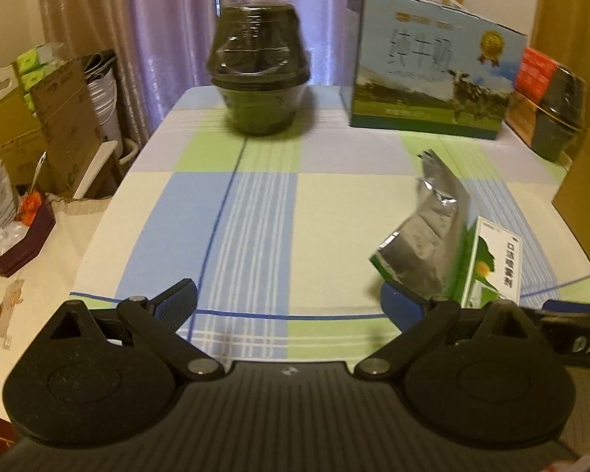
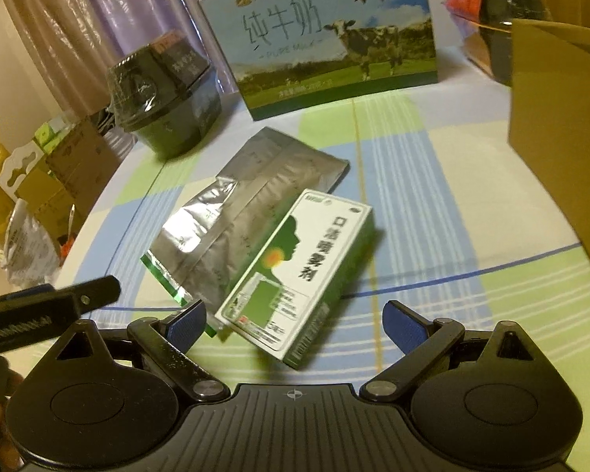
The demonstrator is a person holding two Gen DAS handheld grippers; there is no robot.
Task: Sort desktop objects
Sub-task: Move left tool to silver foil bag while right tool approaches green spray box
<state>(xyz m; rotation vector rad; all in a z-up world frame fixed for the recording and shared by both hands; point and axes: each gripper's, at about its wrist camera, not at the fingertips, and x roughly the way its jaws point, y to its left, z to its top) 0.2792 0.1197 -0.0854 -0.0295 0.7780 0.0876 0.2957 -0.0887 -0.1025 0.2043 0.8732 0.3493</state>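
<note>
Both claws are spread wide and grasp nothing. In the left wrist view the left gripper (image 1: 289, 305) hangs over the checked tablecloth (image 1: 255, 212), its blue-padded fingers (image 1: 181, 299) far apart with only bare cloth between them. At twelve o'clock from it, toward the far edge of the table, stands a dark film-wrapped bowl (image 1: 259, 78), somewhat blurred. At about one o'clock stands the milk carton (image 1: 432, 70) with a cow printed on its face, upright at the back of the table. At three o'clock, close beside the right finger, lie a silver foil pouch (image 1: 428, 236) and a green-and-white medicine box (image 1: 491, 267); the box overlaps the pouch's right side. In the right wrist view the right gripper (image 2: 295, 324) is likewise released, and the medicine box (image 2: 295, 275) sits at twelve o'clock, its near end reaching in between the open fingers, though I cannot tell whether either pad touches it. The foil pouch (image 2: 236, 228) extends from beneath the box toward eleven o'clock. The wrapped bowl (image 2: 165, 94) is at ten o'clock, the milk carton (image 2: 326, 35) beyond at twelve. A brown cardboard panel (image 2: 562, 126) rises at two o'clock, and the tip of the left gripper (image 2: 47, 306) enters at nine o'clock.
</note>
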